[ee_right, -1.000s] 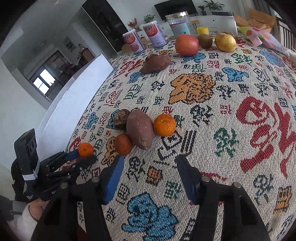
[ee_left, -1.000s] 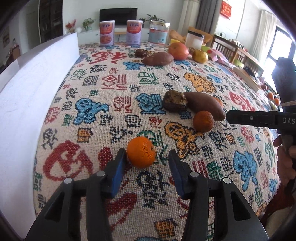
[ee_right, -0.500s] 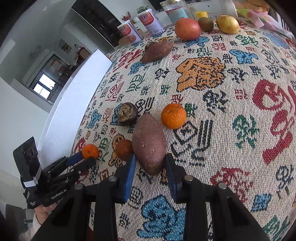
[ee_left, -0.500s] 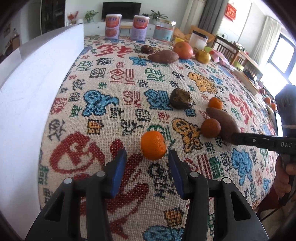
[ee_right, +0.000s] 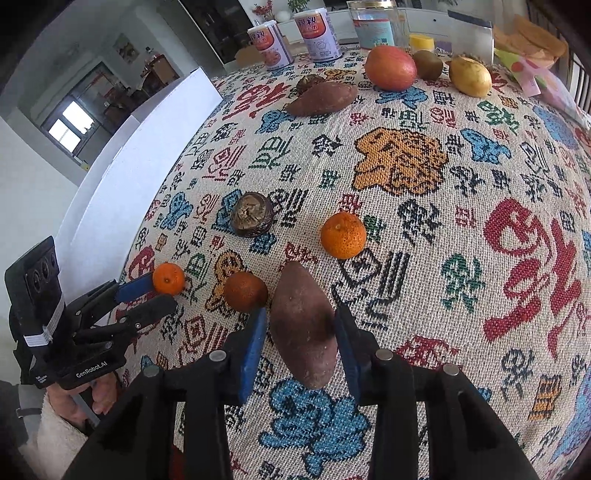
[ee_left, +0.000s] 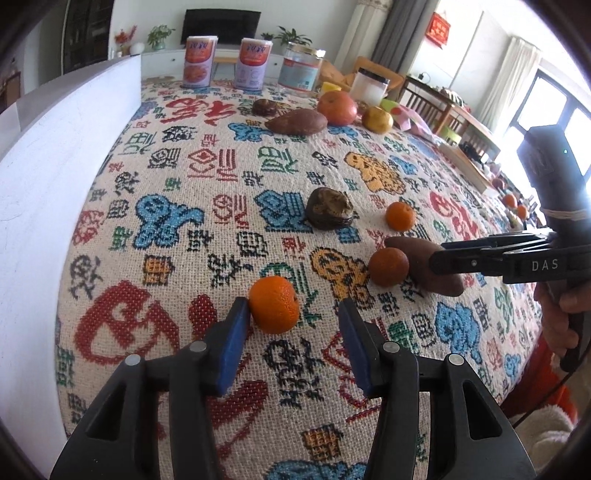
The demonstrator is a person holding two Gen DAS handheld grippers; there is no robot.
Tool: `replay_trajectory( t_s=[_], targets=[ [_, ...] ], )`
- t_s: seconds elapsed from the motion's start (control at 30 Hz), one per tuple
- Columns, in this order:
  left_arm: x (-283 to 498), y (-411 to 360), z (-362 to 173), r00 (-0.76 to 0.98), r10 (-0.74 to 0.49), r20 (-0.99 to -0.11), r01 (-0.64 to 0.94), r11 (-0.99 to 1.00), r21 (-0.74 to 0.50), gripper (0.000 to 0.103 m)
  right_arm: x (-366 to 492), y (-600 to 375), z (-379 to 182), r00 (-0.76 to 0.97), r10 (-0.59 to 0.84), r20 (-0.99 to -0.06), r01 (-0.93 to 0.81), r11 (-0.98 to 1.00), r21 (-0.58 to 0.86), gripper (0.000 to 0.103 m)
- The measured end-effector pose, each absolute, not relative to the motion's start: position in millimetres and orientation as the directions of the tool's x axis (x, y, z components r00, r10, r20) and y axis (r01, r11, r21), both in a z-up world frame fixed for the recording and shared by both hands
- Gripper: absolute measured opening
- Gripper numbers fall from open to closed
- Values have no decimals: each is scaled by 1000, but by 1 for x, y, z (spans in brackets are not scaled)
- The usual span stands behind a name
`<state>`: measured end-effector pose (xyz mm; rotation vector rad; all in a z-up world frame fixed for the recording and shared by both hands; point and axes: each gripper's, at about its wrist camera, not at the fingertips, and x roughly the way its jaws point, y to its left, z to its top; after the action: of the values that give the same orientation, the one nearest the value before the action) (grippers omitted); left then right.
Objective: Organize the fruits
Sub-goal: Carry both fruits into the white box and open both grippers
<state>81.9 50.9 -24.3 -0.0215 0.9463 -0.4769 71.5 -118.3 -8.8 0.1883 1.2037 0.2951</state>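
Note:
My left gripper (ee_left: pixel 291 325) is open on the patterned tablecloth (ee_left: pixel 184 206), with a bright orange tangerine (ee_left: pixel 274 302) just ahead of its tips, touching the left finger. It also shows in the right wrist view (ee_right: pixel 168 278). My right gripper (ee_right: pixel 299 332) is shut on a brown sweet potato (ee_right: pixel 303 328), also seen in the left wrist view (ee_left: pixel 424 266). A darker tangerine (ee_right: pixel 245 291) lies beside the potato's left. Another tangerine (ee_right: pixel 343 235) and a dark wrinkled fruit (ee_right: pixel 252 218) lie further on.
At the far end lie a second sweet potato (ee_right: pixel 322 99), a red apple (ee_right: pixel 390 68), a kiwi (ee_right: pixel 427 65), a yellow pear (ee_right: pixel 470 76), two cans (ee_right: pixel 320 33) and a jar (ee_left: pixel 301 70). A white board (ee_left: pixel 55 177) stands along the left table edge.
My right gripper has closed on the sweet potato and drawn it towards me, away from the dark fruit. My left gripper shifted so the tangerine sits against its left finger.

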Motion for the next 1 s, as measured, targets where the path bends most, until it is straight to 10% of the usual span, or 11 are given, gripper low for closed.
replay_trajectory(
  t_s=[0.2, 0.3, 0.6, 1.0],
  targets=[
    [89, 46, -31, 517, -341, -785, 349, 922, -170, 50, 85, -108, -22, 232, 283, -931, -162, 955, 250, 47],
    [94, 54, -30, 519, -350, -780, 325, 925, -198, 24, 81, -97, -21, 221, 246, -944, -207, 957, 201, 41],
    [64, 107, 55, 589, -436, -681, 228, 897, -378, 23, 64, -101, 30, 346, 368, -863, -173, 929, 327, 41],
    [74, 263, 63, 618, 79, -782, -242, 966, -93, 24, 99, 131, 104, 266, 729, -631, -472, 669, 574, 41]
  ],
)
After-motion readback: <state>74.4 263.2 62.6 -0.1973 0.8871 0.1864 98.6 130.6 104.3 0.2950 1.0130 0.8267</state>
